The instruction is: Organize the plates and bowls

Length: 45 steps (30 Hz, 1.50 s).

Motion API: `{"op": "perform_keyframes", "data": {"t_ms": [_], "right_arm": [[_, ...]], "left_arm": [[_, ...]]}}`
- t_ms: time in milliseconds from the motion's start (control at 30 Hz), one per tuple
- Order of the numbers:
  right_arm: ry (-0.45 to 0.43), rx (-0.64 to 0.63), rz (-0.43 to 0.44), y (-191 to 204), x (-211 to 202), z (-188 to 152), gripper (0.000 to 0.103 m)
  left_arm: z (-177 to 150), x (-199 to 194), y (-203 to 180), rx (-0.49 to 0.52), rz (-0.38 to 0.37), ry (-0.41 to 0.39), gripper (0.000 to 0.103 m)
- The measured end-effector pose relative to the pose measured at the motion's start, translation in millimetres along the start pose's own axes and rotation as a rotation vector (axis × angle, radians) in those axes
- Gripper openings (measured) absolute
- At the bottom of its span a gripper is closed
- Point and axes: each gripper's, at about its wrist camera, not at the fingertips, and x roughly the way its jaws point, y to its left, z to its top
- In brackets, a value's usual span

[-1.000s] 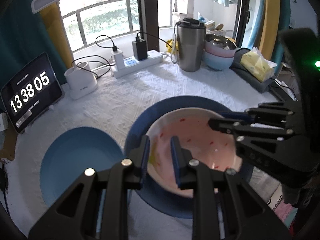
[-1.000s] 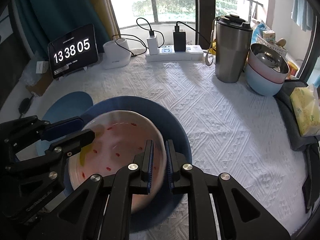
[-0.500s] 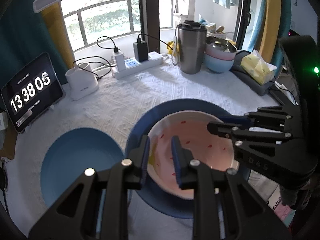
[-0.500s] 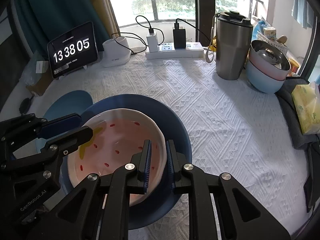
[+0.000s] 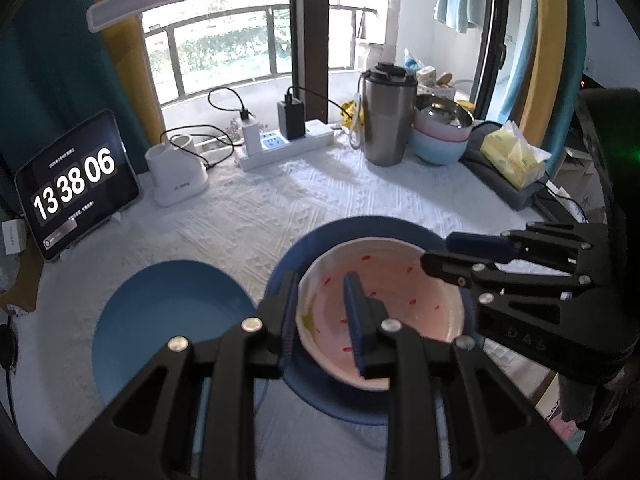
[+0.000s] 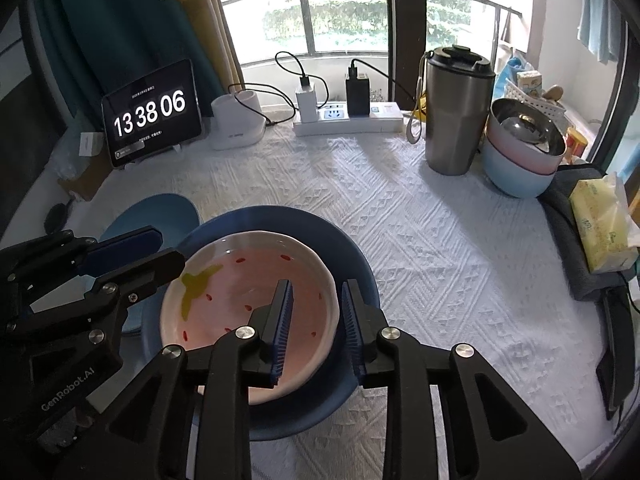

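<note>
A pink dish (image 5: 392, 300) (image 6: 240, 292) with red flecks and a yellow mark lies inside a dark blue plate (image 5: 360, 232) (image 6: 352, 256) on the white cloth. My left gripper (image 5: 320, 316) straddles the dish's left rim, and its jaws are opening with the pads off the rim. On the opposite rim my right gripper (image 6: 316, 328) straddles it the same way, its jaws also opening with a gap on both sides. Each gripper shows in the other's view: the right gripper (image 5: 444, 252) and the left gripper (image 6: 136, 252). A light blue plate (image 5: 168, 320) (image 6: 160, 212) lies to the left.
At the back stand a steel tumbler (image 6: 456, 112), a stack of bowls (image 6: 520, 152), a power strip (image 6: 348, 120), a white holder (image 6: 236, 124) and a tablet clock (image 6: 152, 114). A tissue pack (image 6: 600, 228) lies on dark cloth at the right table edge.
Both pairs of jaws have widened around the pink dish's rim, the right pair more. The dish stays in the dark blue plate. The hands have hardly moved.
</note>
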Motion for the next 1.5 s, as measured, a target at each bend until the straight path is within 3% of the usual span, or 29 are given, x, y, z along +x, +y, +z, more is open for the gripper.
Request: {"op": "perform_keyframes", "data": {"t_ms": [133, 367, 533, 600, 833, 1033, 1133, 1233, 1500], "right_arm": [[-0.017, -0.006, -0.003, 3.6, -10.4, -0.5, 0.028], [-0.047, -0.014, -0.004, 7.3, -29.2, -1.8, 0.029], [-0.074, -0.023, -0.008, 8.7, -43.1, -4.6, 0.030], [-0.083, -0.025, -0.008, 8.3, -47.0, -6.3, 0.035], [-0.104, 0.001, -0.003, -7.2, -51.5, -14.1, 0.044], [-0.084, 0.037, -0.006, -29.5, -40.7, -20.5, 0.045], [-0.075, 0.052, -0.001, -37.7, -35.4, -24.4, 0.047], [-0.069, 0.069, 0.009, -45.6, -29.5, -27.5, 0.059], [-0.031, 0.100, 0.031, -58.5, -6.4, -31.6, 0.059]], "left_arm": [[-0.4, -9.5, 0.5, -0.014, 0.002, -0.020, 0.029], [-3.8, -25.3, 0.1, -0.035, -0.013, -0.053, 0.043], [-11.8, -34.2, 7.7, -0.073, 0.004, -0.074, 0.044], [-15.3, -36.0, 11.7, -0.091, 0.007, -0.079, 0.044], [-34.0, -26.3, 29.0, -0.159, 0.034, -0.050, 0.044], [-43.3, -14.1, 37.2, -0.210, 0.048, -0.024, 0.044], [-45.3, -9.8, 36.1, -0.209, 0.052, -0.015, 0.044], [-47.4, -4.9, 33.0, -0.196, 0.055, -0.004, 0.044], [-45.3, 9.2, 28.3, -0.172, 0.098, 0.023, 0.044]]}}
